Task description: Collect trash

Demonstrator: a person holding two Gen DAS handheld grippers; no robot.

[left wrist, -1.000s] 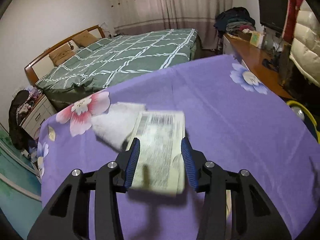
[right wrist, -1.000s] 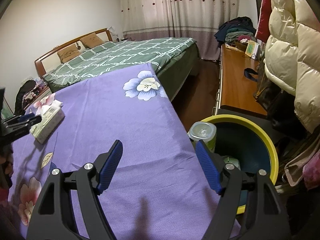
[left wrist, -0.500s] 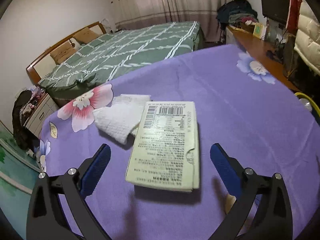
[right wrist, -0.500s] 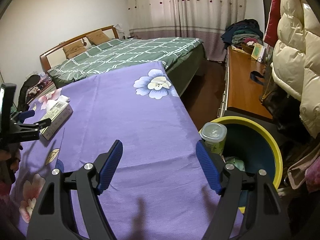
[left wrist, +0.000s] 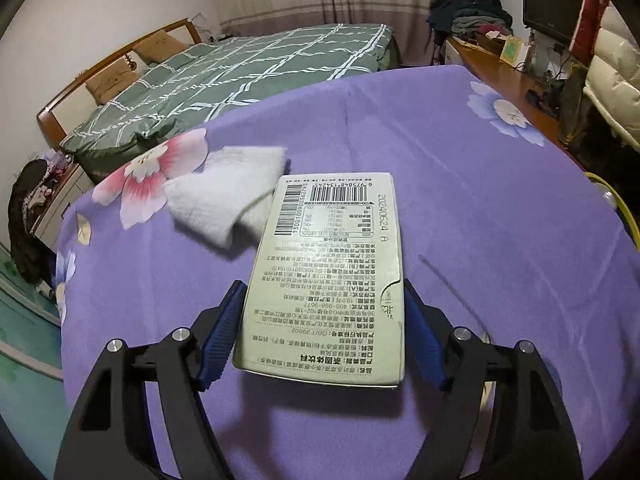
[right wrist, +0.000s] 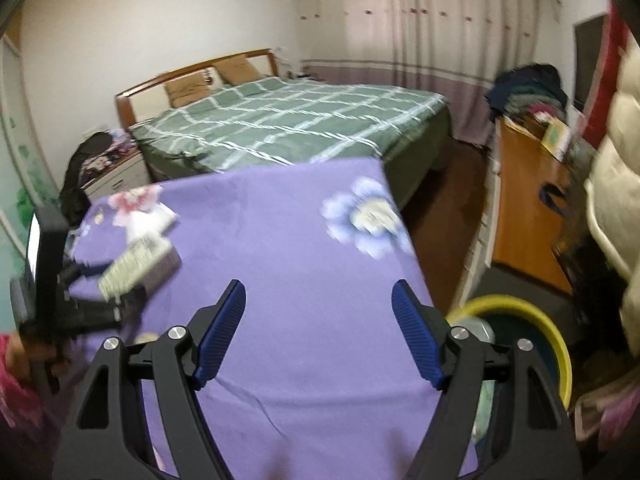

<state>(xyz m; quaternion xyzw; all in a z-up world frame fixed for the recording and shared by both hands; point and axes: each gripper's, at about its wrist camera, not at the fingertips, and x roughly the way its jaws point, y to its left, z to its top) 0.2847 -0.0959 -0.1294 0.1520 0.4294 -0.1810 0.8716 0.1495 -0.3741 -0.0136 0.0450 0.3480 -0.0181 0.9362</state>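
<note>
A flat pale drink carton [left wrist: 332, 272] with barcodes and printed text lies on the purple floral tablecloth [left wrist: 480, 208]. My left gripper [left wrist: 320, 340] has closed its blue pads on the carton's near end, one pad on each long side. A crumpled white tissue [left wrist: 228, 196] lies just beyond the carton to its left. My right gripper [right wrist: 316, 336] is open and empty above the cloth. Its blurred view shows the left gripper with the carton [right wrist: 136, 264] at the left and the yellow-rimmed bin [right wrist: 536, 336] at the lower right.
A green checked bed [left wrist: 248, 76] stands beyond the table. A wooden desk [right wrist: 528, 204] with clutter and hanging padded coats [right wrist: 612, 184] are on the right. The bin holds a plastic jar. The table edge drops off on the right beside the bin.
My left gripper opened wide half a second ago and has now closed on the carton's near end. The right gripper has risen and its view has swung left.
</note>
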